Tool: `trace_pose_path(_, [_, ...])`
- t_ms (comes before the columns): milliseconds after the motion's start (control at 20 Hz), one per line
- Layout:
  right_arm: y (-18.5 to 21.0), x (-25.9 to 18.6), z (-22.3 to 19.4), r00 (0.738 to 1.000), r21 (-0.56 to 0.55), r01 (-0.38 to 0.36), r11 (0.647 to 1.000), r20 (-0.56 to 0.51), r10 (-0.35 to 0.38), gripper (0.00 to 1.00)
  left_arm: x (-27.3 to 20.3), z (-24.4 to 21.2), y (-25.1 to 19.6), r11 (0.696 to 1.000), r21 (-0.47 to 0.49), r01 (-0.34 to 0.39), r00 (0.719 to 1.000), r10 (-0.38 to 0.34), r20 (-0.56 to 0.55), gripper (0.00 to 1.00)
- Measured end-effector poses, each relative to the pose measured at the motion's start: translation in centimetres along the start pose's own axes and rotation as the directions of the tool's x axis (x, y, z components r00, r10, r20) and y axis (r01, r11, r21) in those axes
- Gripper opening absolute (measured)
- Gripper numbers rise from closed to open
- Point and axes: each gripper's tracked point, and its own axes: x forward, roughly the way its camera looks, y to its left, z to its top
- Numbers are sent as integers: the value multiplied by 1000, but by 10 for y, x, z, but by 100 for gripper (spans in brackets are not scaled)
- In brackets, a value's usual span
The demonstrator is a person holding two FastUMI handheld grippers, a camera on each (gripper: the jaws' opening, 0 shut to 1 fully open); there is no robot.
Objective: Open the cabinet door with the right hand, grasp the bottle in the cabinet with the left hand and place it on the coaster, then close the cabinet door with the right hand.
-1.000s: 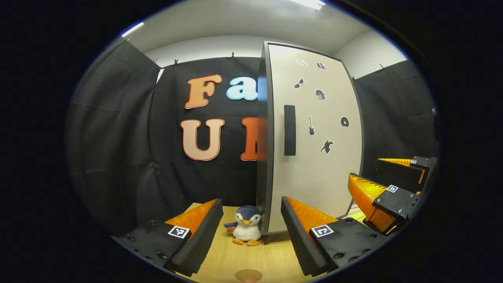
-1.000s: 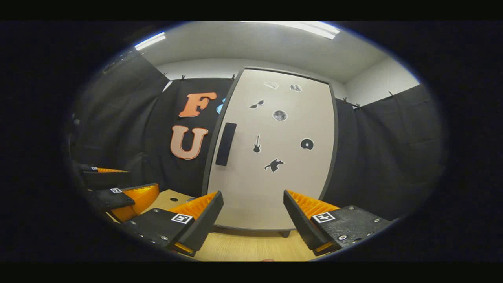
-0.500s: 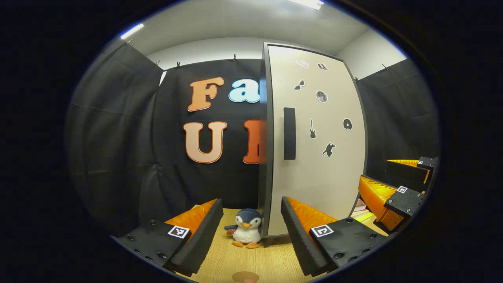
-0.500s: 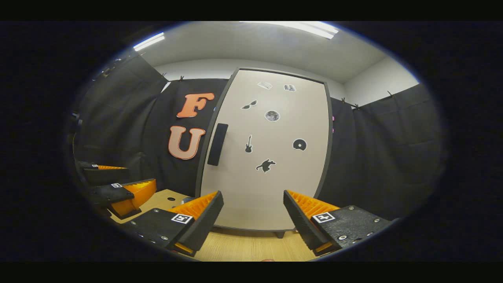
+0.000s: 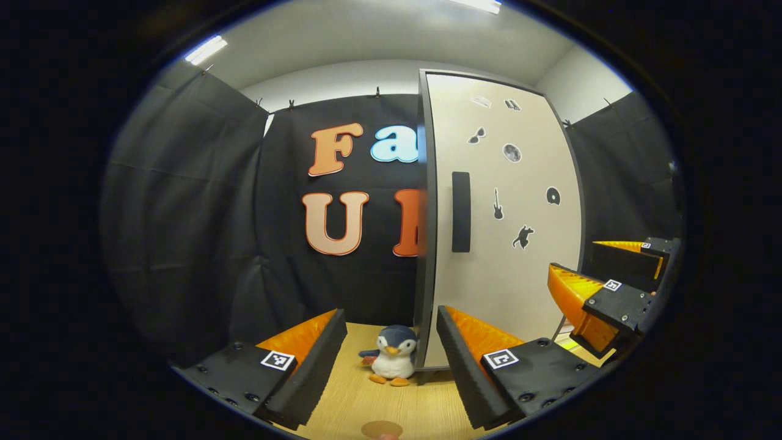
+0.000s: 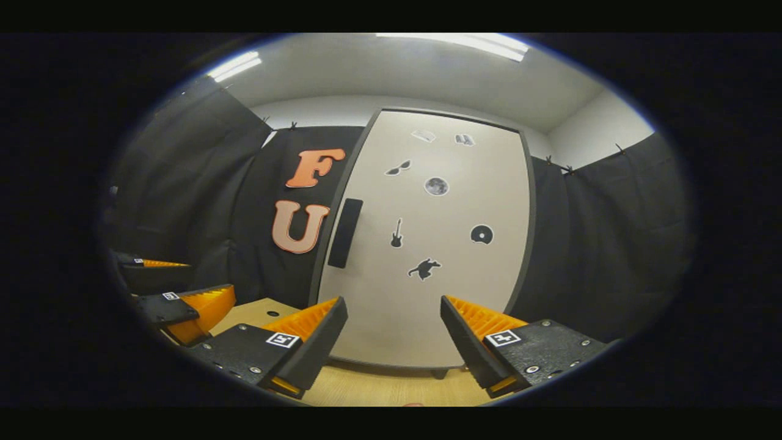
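Cabinet door (image 6: 421, 244): standing closed on the wooden table (image 5: 379, 403), with its dark handle (image 6: 345, 233) near its left edge and small stickers (image 6: 436, 186) across its face. You are holding the right gripper (image 6: 394, 333) in front of the door with its fingers spread apart, gripping nothing. You are holding the left gripper (image 5: 391, 348) left of the door, fingers likewise spread and empty. Coaster (image 5: 382, 429): lying on the table in front of the door. Plush penguin (image 5: 391, 363): sitting at the door's lower left corner.
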Motion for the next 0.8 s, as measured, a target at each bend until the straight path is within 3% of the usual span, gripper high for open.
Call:
trace_pose_path(200, [25,32,7,999,37,-52,998,2,52,95,10,3,13,1000,18,-16,1000,15,9,99])
trace_pose_path(400, [46,73,17,999,97,-41,994,21,39,95,38,7,30,999,42,10,1000,-11,23,96])
trace_pose_path(800, [68,149,20,999,175,44,984,1,-45,93,86,-11,35,986,40,165,986,-165,-4,96])
